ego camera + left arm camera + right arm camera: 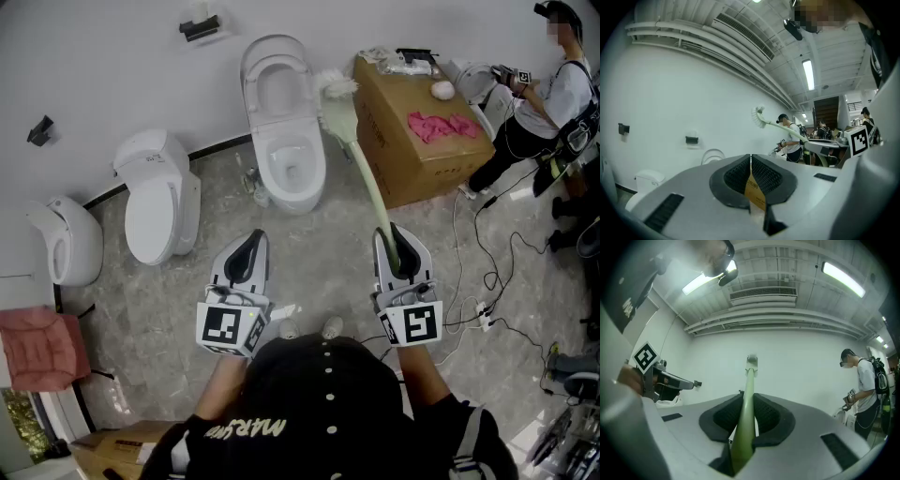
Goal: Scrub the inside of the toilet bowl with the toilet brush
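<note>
**Q:** R side, status?
**Me:** My right hand-held gripper (393, 232) is clamped on the pale green handle of the toilet brush (362, 171). Jaws are tight on either side, near the handle's lower end. The right gripper view shows the handle running up betw. the pads.

**Q:** Brush head where?
**Me:** Up in the air, white bristles against the wall. In the head view it sits just right of the raised lid of the open toilet (317, 173) and left of the cardboard box (422, 159). Not in the bowl.

**Q:** L side?
**Me:** My left hand-held gripper (255, 240) has its jaws together, pads meeting at the tips. A tan printed slip (754, 190) shows in the seam below them. Can't tell if it's pinched or part of the gripper. It's side by side w/ the right one, over the grey floor (141, 309).

**Q:** Anything else?
**Me:** Pink cloth (441, 125) lies on the box top. Closed toilet (155, 202) stands left of the open one. Another person (539, 112) stands far right, beyond the box.
</note>
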`<state>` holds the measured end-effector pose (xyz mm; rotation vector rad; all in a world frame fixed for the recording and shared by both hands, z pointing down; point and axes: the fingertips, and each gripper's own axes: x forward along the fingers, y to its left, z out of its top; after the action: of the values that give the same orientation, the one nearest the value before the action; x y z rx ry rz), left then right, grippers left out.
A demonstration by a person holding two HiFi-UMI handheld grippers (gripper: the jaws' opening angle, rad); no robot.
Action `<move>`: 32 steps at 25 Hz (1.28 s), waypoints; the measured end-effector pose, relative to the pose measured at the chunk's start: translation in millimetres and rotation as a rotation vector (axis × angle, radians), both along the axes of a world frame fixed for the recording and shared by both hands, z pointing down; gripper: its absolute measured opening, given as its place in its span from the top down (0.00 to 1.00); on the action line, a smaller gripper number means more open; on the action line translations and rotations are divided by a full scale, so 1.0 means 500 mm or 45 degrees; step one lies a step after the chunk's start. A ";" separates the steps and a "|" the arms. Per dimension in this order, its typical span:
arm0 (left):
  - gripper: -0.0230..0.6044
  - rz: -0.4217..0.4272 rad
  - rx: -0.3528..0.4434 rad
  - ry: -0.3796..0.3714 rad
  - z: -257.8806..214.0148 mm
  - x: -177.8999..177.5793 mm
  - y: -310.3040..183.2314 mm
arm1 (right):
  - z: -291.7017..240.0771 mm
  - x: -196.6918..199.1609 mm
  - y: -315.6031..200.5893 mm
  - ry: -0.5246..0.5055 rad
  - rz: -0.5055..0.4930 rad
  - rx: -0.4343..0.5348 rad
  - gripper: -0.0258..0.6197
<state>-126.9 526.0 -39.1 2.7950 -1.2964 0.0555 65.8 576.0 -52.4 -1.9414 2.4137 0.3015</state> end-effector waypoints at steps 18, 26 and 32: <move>0.91 -0.062 0.006 -0.027 -0.005 0.074 0.019 | 0.002 0.072 0.007 -0.021 -0.072 0.042 0.83; 0.91 -0.110 -0.005 -0.032 0.010 0.110 0.031 | 0.024 0.126 -0.010 -0.055 -0.097 0.015 0.83; 0.91 -0.117 -0.016 -0.034 0.026 0.119 0.003 | 0.039 0.144 -0.039 -0.061 -0.097 0.004 0.83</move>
<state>-67.3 527.4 -26.0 2.7290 -1.4235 0.0966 138.0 556.4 -32.8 -1.8286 2.4478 0.2534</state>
